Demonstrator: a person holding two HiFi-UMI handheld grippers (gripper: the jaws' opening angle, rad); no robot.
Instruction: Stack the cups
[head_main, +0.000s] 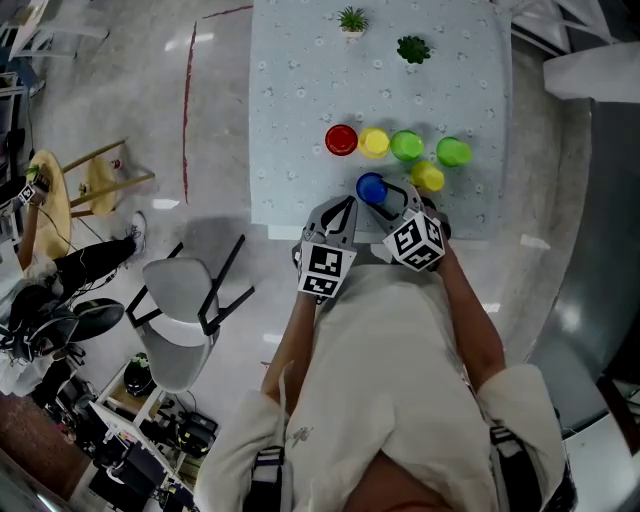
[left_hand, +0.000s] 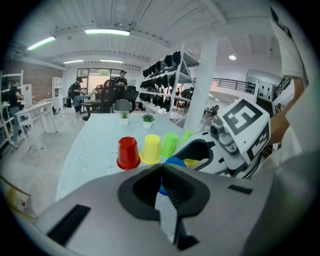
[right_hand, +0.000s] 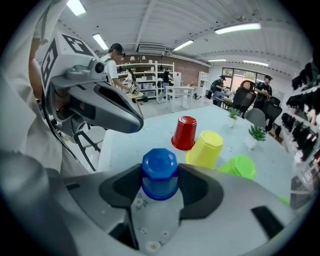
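Note:
On the pale table (head_main: 290, 120), upside-down cups stand in a row: red (head_main: 341, 139), yellow (head_main: 374, 142), green (head_main: 406, 145) and a second green (head_main: 453, 151). Another yellow cup (head_main: 428, 176) stands nearer. My right gripper (head_main: 383, 196) has its jaws against both sides of the blue cup (right_hand: 159, 172), which stands upside down on the table near the front edge. The red cup (right_hand: 185, 132), yellow cup (right_hand: 206, 149) and green cup (right_hand: 240, 166) lie beyond it. My left gripper (head_main: 345, 205) hovers just left of the blue cup (left_hand: 175, 161), jaws together and empty.
Two small potted plants (head_main: 352, 20) (head_main: 412, 48) stand at the table's far end. A grey chair (head_main: 185, 300) is on the floor left of the table. The table's front edge (head_main: 290, 228) runs just under both grippers. People sit far back in the room.

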